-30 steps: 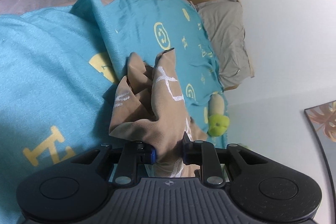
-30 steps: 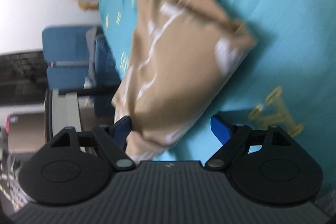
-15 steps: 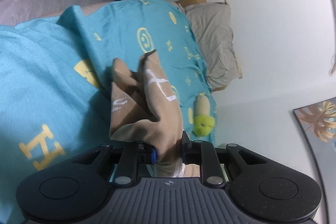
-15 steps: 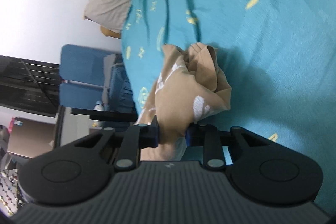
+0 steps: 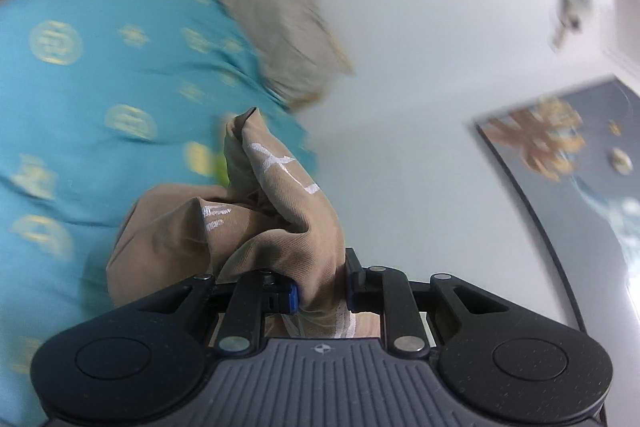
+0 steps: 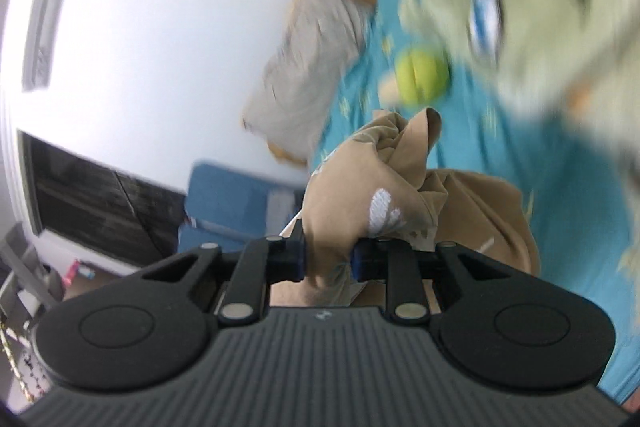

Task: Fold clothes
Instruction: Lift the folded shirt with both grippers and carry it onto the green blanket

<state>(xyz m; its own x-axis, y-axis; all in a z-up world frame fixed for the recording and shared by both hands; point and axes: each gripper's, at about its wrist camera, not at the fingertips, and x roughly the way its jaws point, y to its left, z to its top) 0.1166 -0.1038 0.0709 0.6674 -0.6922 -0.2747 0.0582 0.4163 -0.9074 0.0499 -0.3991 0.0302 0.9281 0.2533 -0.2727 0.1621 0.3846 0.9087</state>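
Above the bedspread (image 5: pixel 100 75), both tools now lift the tan garment (image 5: pixel 280 219) higher.

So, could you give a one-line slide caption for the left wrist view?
Left gripper clamps a bunched tan garment above the turquoise bedspread, the background motion-blurred.

Bright even indoor light, heavy motion blur on far bedding (image 5: pixel 100 75) and wall (image 6: pixel 160 7), near grippers sharp, fisheye-curved edges

The right gripper (image 6: pixel 328 259) is clamping a bunched tan garment (image 6: pixel 372 183) between its fingers; beyond it, a teal bedspread (image 6: pixel 480 155), a yellow-green plush toy (image 6: pixel 420 77) (blurred) and a grey pillow (image 6: pixel 312 67) are showing.
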